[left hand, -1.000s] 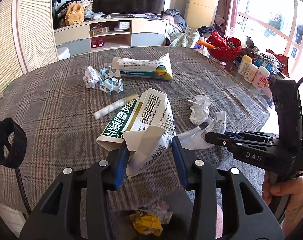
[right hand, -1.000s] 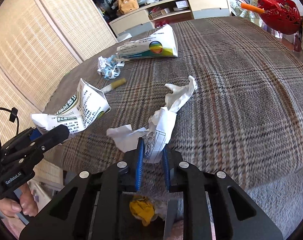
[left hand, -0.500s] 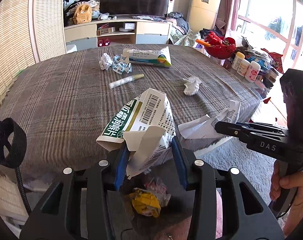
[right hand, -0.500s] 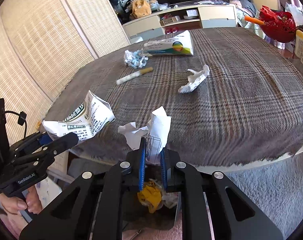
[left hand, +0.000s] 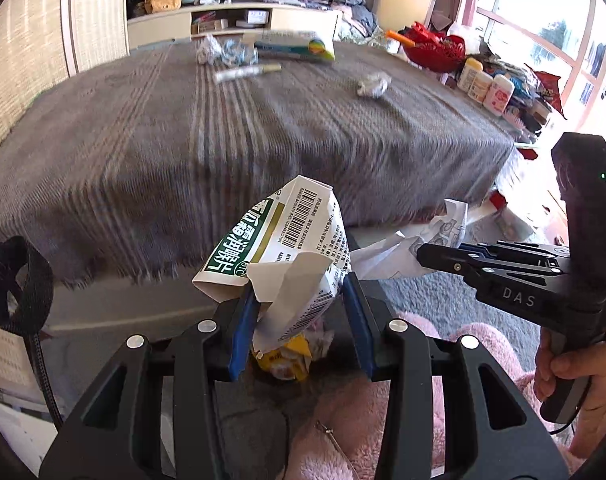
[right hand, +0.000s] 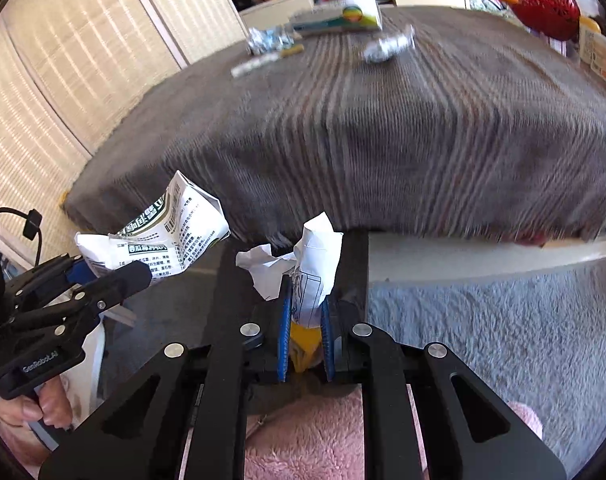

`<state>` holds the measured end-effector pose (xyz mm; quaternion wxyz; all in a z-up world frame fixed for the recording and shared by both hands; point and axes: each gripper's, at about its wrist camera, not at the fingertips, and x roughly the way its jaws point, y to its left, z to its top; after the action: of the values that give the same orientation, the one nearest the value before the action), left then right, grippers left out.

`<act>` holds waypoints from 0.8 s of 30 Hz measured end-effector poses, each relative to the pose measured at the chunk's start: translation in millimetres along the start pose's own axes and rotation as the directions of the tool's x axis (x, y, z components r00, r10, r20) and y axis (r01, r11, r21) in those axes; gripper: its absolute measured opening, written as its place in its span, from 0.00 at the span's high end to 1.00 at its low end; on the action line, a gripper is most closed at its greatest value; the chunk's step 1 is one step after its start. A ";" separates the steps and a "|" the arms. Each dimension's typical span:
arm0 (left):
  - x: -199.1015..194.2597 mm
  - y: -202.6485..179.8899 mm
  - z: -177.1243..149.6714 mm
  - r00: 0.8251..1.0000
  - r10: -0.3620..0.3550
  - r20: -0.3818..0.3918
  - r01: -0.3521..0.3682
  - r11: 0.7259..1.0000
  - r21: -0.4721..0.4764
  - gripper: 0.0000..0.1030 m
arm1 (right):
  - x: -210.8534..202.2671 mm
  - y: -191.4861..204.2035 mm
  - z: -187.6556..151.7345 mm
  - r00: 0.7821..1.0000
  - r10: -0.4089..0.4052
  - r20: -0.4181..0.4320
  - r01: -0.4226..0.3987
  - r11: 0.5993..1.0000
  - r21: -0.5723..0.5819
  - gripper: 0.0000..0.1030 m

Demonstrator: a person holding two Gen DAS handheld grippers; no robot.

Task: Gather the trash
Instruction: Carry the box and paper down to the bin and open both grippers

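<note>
My left gripper (left hand: pixel 299 308) is shut on a crushed green-and-white carton (left hand: pixel 279 248), held past the near edge of the table. My right gripper (right hand: pixel 306 312) is shut on a crumpled white paper (right hand: pixel 311 256). Each gripper shows in the other view: the right one (left hand: pixel 423 258) with its paper (left hand: pixel 407 244), the left one (right hand: pixel 139 272) with the carton (right hand: pixel 171 236). Below both grippers sits a dark bin (left hand: pixel 263 424) holding yellow wrapper trash (left hand: pixel 283 360), the same trash (right hand: pixel 305 342) showing under the right jaws. On the table lie a paper ball (left hand: pixel 373 86), a white tube (left hand: pixel 247 72), foil scraps (left hand: pixel 223 52) and a long box (left hand: pixel 295 48).
A grey plaid cloth (left hand: pixel 223 140) covers the table. Bottles (left hand: pixel 487 84) and a red basket (left hand: pixel 435 50) crowd its right side. Pink fluffy fabric (left hand: pixel 363 432) lies at the bottom of the view, grey carpet (right hand: pixel 503 328) to the right, and a blind (right hand: pixel 63 80) on the left.
Both grippers have pulled back off the table and sunk lower with their trash. The table now lies farther ahead, and the bin below fills more of each view.
</note>
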<state>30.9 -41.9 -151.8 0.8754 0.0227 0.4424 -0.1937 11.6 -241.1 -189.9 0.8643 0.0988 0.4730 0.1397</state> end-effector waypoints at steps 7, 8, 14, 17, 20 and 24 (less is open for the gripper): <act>38.2 10.9 -20.7 0.997 0.000 -0.079 -0.003 0.999 -0.035 0.61 | 32.3 -12.0 -12.6 0.997 -0.033 -0.064 0.035 0.999 0.035 0.86; 43.9 13.7 -23.2 0.996 -0.001 -0.091 -0.003 0.999 -0.042 0.61 | 36.0 -14.0 -13.0 0.997 -0.036 -0.071 0.039 0.998 0.039 0.86; 76.2 23.0 -38.5 0.986 -0.019 -0.167 0.007 0.997 -0.072 0.61 | 56.4 -19.2 -15.3 0.993 -0.042 -0.113 0.048 0.997 0.054 0.86; 87.3 23.5 -43.4 0.980 -0.028 -0.197 0.013 0.997 -0.077 0.61 | 62.2 -17.1 -13.9 0.991 -0.041 -0.129 0.048 0.997 0.053 0.86; 97.8 24.8 -47.0 0.973 -0.030 -0.228 0.012 0.997 -0.080 0.61 | 66.5 -17.3 -12.5 0.990 -0.035 -0.139 0.044 0.997 0.062 0.83; 106.6 27.4 -50.0 0.966 -0.041 -0.256 0.016 0.995 -0.099 0.60 | 73.2 -22.2 -9.7 0.987 -0.018 -0.157 0.031 0.996 0.079 0.82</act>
<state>59.3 -40.0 -269.3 0.8078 -0.0008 0.5613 -0.1800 44.3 -237.1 -259.7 0.8214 0.1167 0.5458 0.1172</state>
